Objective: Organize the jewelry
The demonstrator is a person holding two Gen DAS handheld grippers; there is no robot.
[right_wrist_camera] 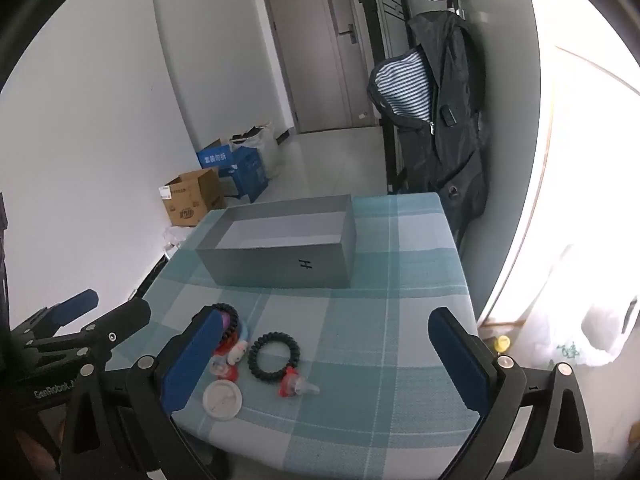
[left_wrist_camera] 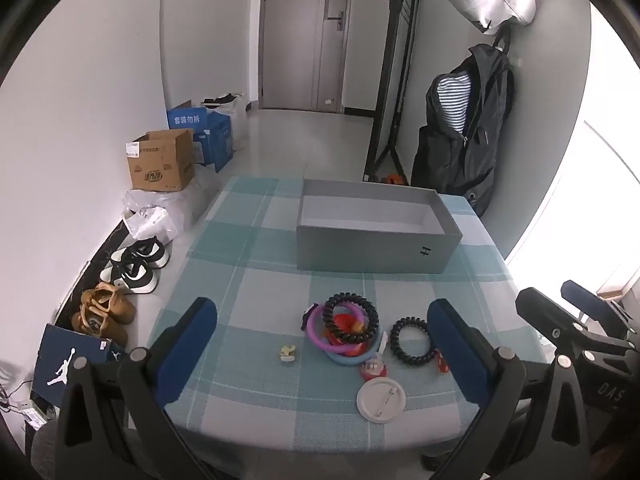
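- The left tongs (left_wrist_camera: 320, 340) hover over the near edge of the table (left_wrist_camera: 248, 292), spread wide with nothing between their blue pads.
- The right tongs (right_wrist_camera: 328, 356) are likewise wide open and hold nothing; they sit just beside the left pair, above the same near edge.
- An open grey box (left_wrist_camera: 376, 250) marked with an "H" stands at the far side of the checked cloth; the part of its white inside that shows is bare.
- The jewelry lies in a loose heap between box and tongs: a black coil band (left_wrist_camera: 351, 319) rests on top of a purple ring (left_wrist_camera: 316, 330) and a blue ring (left_wrist_camera: 348, 358), with red pieces under them.
- A second black coil band (left_wrist_camera: 413, 341) lies flat just right of the heap, touching a small red charm (right_wrist_camera: 294, 385).
- A white round badge (left_wrist_camera: 381, 399) lies nearest the table edge, pin side up.
- A small pale trinket (left_wrist_camera: 287, 353) sits alone, left of the heap.
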